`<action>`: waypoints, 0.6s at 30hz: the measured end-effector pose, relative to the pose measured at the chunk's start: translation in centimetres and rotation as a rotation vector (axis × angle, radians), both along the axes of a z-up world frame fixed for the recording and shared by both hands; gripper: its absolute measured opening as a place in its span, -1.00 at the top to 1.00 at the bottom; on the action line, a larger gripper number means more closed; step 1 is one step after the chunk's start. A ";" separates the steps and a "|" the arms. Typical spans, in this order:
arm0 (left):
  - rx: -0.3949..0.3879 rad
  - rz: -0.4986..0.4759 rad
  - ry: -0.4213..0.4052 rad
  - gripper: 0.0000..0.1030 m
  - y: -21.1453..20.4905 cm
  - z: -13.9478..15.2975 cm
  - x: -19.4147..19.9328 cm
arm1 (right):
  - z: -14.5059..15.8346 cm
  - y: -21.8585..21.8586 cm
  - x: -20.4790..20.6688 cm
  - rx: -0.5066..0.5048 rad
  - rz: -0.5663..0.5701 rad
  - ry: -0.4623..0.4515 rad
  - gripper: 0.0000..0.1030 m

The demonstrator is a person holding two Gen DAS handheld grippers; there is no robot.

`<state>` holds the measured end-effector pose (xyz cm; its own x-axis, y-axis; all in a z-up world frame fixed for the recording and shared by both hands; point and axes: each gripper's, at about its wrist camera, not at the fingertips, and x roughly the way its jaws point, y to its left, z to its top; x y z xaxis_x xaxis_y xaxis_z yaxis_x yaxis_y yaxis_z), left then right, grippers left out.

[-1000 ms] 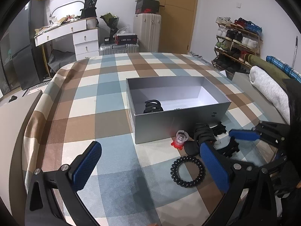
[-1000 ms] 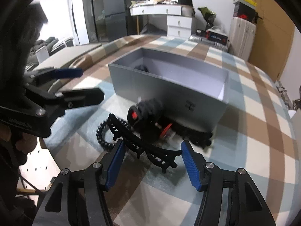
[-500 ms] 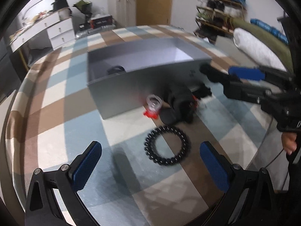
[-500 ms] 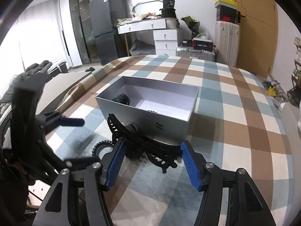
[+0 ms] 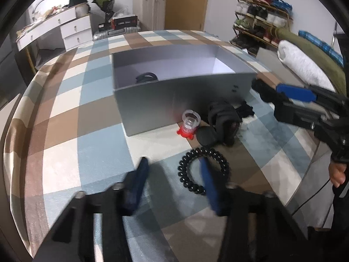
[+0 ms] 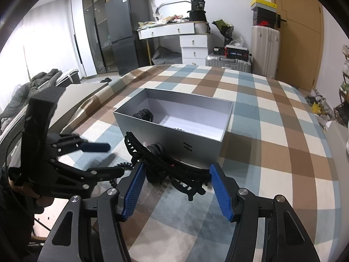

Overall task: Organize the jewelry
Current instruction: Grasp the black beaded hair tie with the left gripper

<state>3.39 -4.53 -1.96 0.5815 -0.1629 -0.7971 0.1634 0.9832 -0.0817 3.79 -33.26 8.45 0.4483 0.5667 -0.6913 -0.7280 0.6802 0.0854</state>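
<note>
2 grippers work at once: the right gripper [image 6: 176, 191] holds a black hair clip [image 6: 165, 166] between its fingers in front of the grey box [image 6: 174, 131]; the left gripper [image 5: 174, 181], fingers part-closed and blurred, straddles the bead bracelet [image 5: 204, 170] on the checked bedspread [image 5: 65, 109]; best lift the clip clear over the box wall before release; grip contact is hard to confirm.
</note>
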 end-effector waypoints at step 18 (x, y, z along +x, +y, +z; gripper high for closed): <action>-0.035 0.005 -0.164 0.91 0.8 3.1 -1.2 | 0.3 -0.3 0.0 0.019 -0.009 -0.006 -0.18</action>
